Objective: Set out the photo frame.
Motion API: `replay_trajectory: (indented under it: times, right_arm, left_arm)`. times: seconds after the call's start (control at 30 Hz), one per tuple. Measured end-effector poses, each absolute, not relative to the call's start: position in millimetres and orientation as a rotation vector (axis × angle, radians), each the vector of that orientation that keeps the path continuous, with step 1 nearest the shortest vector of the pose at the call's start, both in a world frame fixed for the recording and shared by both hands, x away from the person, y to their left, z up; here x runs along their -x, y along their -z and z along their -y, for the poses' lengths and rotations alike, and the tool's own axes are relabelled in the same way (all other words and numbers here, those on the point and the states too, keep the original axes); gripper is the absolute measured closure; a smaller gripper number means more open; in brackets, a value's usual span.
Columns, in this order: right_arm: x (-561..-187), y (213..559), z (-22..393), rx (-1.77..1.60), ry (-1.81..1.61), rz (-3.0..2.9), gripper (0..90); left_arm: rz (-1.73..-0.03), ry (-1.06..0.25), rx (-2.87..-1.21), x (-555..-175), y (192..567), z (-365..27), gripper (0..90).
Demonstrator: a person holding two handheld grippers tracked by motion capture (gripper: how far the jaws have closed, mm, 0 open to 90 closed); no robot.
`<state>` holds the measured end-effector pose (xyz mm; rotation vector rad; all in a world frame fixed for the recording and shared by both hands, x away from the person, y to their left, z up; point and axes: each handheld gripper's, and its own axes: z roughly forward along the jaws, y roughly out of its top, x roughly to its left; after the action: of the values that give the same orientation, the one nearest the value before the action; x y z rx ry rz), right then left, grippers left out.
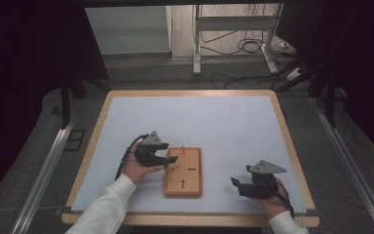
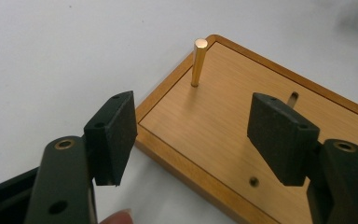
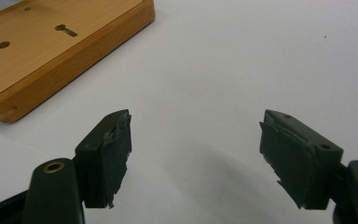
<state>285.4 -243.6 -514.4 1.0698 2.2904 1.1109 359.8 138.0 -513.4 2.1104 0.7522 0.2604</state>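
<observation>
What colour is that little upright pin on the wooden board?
Shiny gold, like brass; the slim upright metal pin shows best in the left gripper view.

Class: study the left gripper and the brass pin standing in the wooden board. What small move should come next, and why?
Probably ease the left gripper forward until the brass pin sits between its jaws. They stand open and empty, the pin stands upright beyond them in the wooden board, and the right gripper waits open aside.

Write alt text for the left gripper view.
Two black jaws of the left gripper stand open, empty, over a corner of a wooden board on a white table. A brass pin stands upright near the board's far corner, beyond the jaws and untouched. A fingertip shows at the bottom edge.
</observation>
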Motion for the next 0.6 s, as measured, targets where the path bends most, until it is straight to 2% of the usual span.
replay_trajectory:
  times: [0.37,0.6]
  right_arm:
    - [-285.5,515.7,242.3,-1.048,-1.106,-2.286,23.4]
    - [-285.8,516.3,241.1,-1.039,-1.100,-2.290,23.2]
  left_arm:
    - [-0.691,-0.217,-2.139,-379.5,511.4,-115.1,34.8]
    - [-0.689,-0.236,-2.163,-384.0,512.9,-107.8,41.9]
